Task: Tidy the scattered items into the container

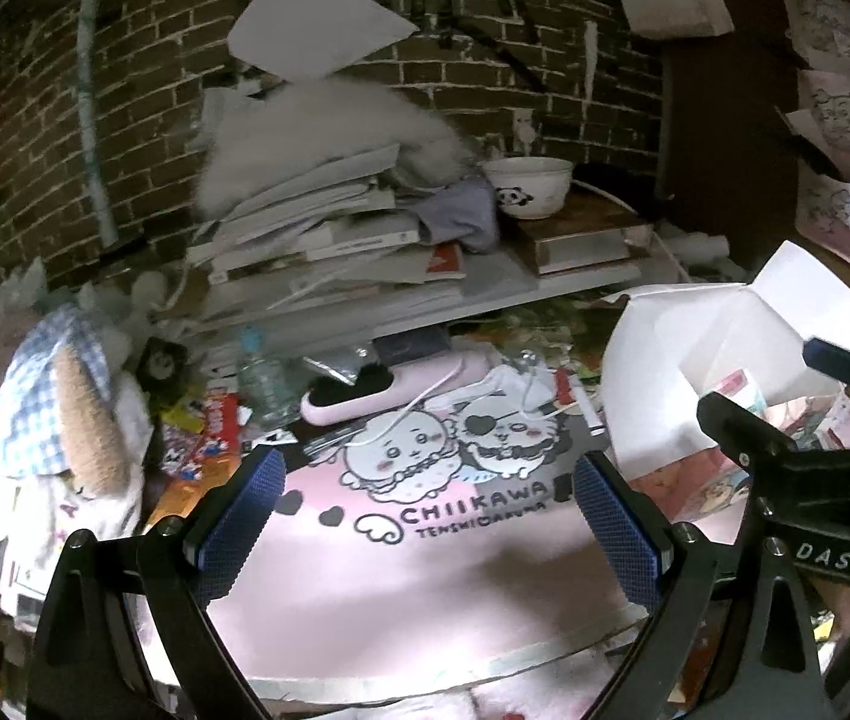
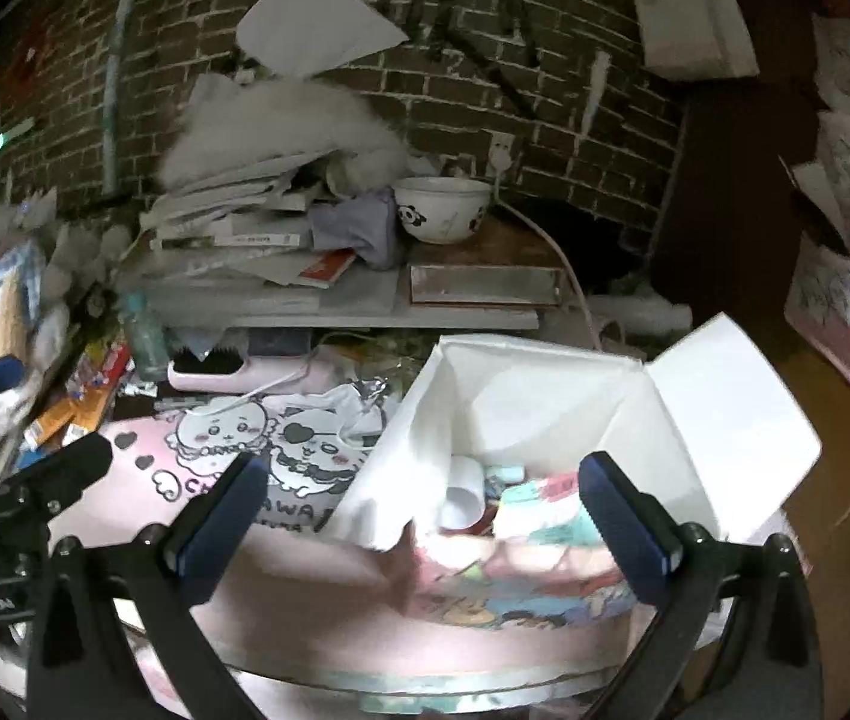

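Observation:
The container is a white paper box (image 1: 653,372) (image 2: 545,396) with its flaps up, standing at the right of a pink cartoon-print mat (image 1: 425,570) (image 2: 125,504). Colourful packets (image 2: 545,510) lie inside it. My right gripper (image 2: 425,474) (image 1: 770,381) is open just above the box's near edge, with nothing between its fingers. My left gripper (image 1: 425,480) (image 2: 50,414) is open over the middle of the mat, also holding nothing. Beyond it lie a pink hairbrush (image 1: 365,390) (image 2: 233,372), a white cable (image 1: 485,387) and orange-red snack packets (image 1: 215,438) (image 2: 89,396).
A plastic bottle (image 1: 263,378) (image 2: 146,336) stands left of the brush. A plush in blue check cloth (image 1: 59,396) fills the left side. Behind, a shelf carries stacked books (image 1: 317,234) and a panda bowl (image 1: 527,186) (image 2: 443,210) against a brick wall.

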`<state>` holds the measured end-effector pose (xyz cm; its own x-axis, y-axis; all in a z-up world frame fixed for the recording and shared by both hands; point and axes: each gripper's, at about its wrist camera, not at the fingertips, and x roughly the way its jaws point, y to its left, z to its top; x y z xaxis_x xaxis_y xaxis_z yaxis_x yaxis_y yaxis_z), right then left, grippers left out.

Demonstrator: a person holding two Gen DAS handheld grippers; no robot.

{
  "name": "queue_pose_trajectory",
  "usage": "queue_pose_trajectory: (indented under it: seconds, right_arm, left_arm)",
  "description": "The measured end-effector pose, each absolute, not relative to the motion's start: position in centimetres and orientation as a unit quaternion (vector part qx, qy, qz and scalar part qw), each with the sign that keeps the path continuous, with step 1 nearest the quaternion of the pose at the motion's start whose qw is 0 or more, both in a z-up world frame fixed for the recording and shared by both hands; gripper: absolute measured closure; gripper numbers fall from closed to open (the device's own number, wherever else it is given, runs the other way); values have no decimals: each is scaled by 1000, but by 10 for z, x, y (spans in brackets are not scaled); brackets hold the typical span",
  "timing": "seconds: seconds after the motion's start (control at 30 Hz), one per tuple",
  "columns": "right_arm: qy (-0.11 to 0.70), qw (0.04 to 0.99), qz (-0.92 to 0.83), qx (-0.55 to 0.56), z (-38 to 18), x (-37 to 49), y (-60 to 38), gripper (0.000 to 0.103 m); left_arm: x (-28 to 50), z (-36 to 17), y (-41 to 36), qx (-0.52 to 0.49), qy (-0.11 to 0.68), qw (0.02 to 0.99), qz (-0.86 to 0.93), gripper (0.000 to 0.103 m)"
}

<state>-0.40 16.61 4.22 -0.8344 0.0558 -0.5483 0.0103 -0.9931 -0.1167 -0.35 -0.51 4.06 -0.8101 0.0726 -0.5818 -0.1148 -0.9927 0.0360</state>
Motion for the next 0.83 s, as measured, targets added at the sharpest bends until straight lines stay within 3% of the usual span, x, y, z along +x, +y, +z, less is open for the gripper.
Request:
queue_pose_trajectory:
  seconds: [0.33,0.83]
  right_arm:
    - [-12,34,953,-300,27,1,161,0]
    - [-17,28,944,-329,11,-5,155,0]
  left_arm:
    - [1,29,-22,-322,14,23,946,7]
    - [-3,18,-22,-331,9,28,943,7]
